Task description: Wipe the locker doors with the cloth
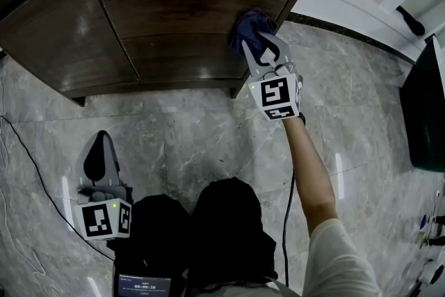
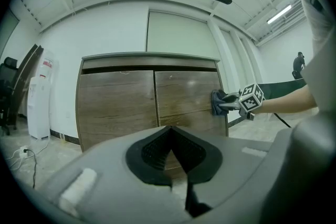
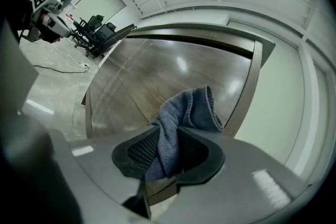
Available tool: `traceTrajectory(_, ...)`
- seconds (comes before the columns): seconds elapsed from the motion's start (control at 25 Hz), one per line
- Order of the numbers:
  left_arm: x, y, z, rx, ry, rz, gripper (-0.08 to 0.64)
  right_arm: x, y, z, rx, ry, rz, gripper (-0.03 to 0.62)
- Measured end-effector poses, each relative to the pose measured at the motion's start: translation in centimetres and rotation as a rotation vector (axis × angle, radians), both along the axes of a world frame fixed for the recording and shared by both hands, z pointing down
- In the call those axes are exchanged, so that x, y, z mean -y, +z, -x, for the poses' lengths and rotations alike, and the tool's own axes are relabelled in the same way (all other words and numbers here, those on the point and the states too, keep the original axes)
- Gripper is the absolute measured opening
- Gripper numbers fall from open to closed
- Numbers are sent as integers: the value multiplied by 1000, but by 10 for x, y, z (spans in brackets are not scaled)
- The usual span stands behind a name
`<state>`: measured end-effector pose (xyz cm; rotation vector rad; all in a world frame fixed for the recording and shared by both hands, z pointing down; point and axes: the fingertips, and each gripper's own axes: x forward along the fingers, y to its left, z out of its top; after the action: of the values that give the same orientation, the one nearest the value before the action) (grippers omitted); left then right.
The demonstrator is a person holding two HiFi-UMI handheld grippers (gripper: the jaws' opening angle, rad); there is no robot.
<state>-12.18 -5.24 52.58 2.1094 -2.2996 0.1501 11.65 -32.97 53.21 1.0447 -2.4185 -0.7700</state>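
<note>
Cloth: blue-grey, terry-type weave w/ a stitched hem along one edge, bunched into a loose wad rather than laid flat, w/ folds sticking out past the jaw tips. The right gripper is pinching it: the cloth's lower part runs down btw the two black pads, which are closed on the fabric. The wad is pressed against the right-hand door of the locker, close to that door's outer edge and approx mid-height as seen from the left gripper view. Door surface is dark brown wood grain, glossy, w/ light glare spots. The left-hand door has nothing on it. A bare forearm reaches fwd behind the right gripper. The left gripper is held low over the grey marble-look floor, well apart from the locker and pointing level at it. Its pads are pressed together, tips meeting, nothing btw them. A thin dark cable trails across the floor at the left.
</note>
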Motion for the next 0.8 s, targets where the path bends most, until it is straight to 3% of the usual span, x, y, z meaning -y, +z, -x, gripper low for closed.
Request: traceTrajectory(0.8, 0, 16, 3, 0, -22, 38, 3, -7, 146, 7, -89, -16, 233, 103)
